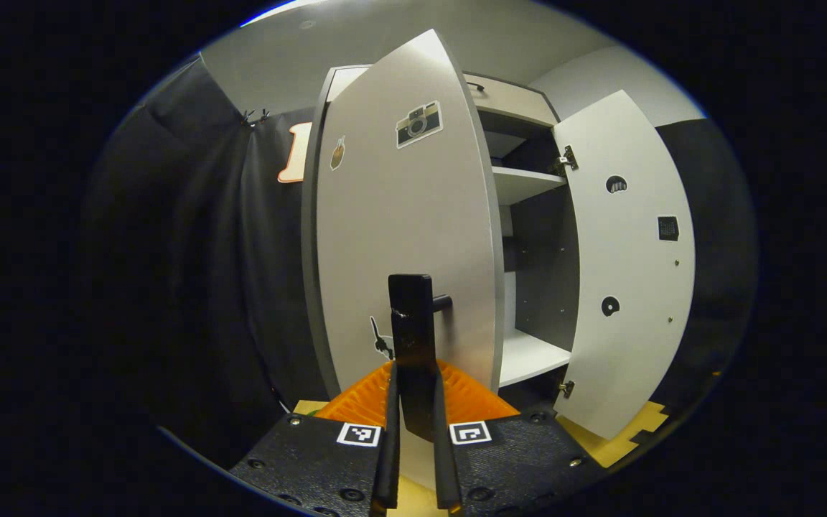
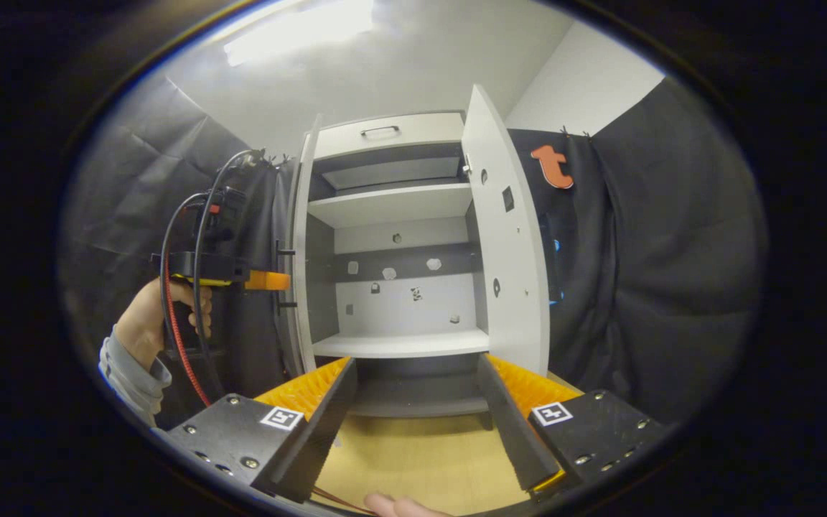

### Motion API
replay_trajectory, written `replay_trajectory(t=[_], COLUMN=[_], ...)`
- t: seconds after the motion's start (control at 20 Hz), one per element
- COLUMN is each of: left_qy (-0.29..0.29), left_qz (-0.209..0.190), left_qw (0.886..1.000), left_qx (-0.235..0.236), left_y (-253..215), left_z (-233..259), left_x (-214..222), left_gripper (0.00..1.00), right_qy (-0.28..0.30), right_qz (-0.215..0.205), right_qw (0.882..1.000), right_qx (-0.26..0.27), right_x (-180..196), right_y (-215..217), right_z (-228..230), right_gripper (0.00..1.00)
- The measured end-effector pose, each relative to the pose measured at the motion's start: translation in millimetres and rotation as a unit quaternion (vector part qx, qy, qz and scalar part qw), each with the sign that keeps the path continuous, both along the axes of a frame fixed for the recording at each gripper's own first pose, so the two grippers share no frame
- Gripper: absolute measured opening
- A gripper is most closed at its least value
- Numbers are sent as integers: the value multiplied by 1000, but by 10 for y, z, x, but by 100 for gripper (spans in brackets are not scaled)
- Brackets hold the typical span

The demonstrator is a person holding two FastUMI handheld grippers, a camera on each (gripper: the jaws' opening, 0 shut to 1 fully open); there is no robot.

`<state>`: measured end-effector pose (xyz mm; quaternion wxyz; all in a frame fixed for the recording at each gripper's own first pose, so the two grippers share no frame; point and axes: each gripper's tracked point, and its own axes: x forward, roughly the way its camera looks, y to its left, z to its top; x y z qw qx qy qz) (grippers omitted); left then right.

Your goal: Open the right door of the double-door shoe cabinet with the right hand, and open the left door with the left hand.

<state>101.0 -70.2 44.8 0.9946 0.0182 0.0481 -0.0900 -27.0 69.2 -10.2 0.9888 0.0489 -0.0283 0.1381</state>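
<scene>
The shoe cabinet [image 2: 392, 205] stands with both doors swung out. In the left gripper view its left door [image 1: 406, 215], which carries stickers, is close in front. My left gripper [image 1: 414, 373] is shut on that door's black bar handle [image 1: 410, 309]. The right door [image 1: 629, 273] hangs wide open beyond it. In the right gripper view my right gripper [image 2: 417, 362] is open and holds nothing, facing the cabinet's inside from a short way back. The left door [image 2: 302, 244] is edge-on there, with the left gripper [image 2: 270, 280] and a hand [image 2: 144, 323] at its handle. The right door [image 2: 507, 237] stands to the right.
White shelves [image 2: 399, 345] inside the cabinet carry nothing. A drawer with a handle [image 2: 379, 131] sits on top. Black cloth walls [image 2: 643, 273] close in on both sides. The floor [image 2: 413, 452] in front is pale wood colour. A fingertip [image 2: 399, 506] shows at the bottom edge.
</scene>
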Motion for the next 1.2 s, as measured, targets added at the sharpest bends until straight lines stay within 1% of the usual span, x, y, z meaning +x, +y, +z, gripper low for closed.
replay_trajectory(t=[0.1, 0.3, 0.45, 0.55, 0.6, 0.75, 0.8, 0.95, 1.2], left_qy=[-1, 0, -3, -4, -6, -11, -11, -15, -11], left_qz=[6, 5, 12, 21, 26, 38, 46, 67, 86], left_qw=[1000, 1000, 1000, 1000, 1000, 999, 999, 998, 996], left_qx=[4, -6, -7, -1, 0, 0, 2, 8, 6], left_y=[53, 68, 110, 158, 197, 269, 305, 428, 566], left_z=[15, 9, 13, 15, 27, 33, 36, 43, 33], left_x=[-11, -24, -30, -38, -34, -46, -50, -62, -60], left_gripper=[18, 17, 17, 17, 15, 13, 13, 8, 4], right_qy=[-2, -1, 3, 5, 5, 5, 6, 7, 8], right_qz=[2, 6, 6, 7, 6, 8, 8, 8, 9], right_qw=[1000, 1000, 1000, 1000, 1000, 1000, 1000, 1000, 1000], right_qx=[0, -1, -6, -7, -7, -7, -7, -8, -18], right_x=[-22, -11, -4, -4, -6, -3, -12, 5, 16], right_y=[26, 67, 81, 93, 97, 124, 126, 151, 209], right_z=[2, -15, -59, -77, -77, -84, -84, -103, -140], right_gripper=[100, 100, 100, 100, 100, 100, 100, 100, 100])
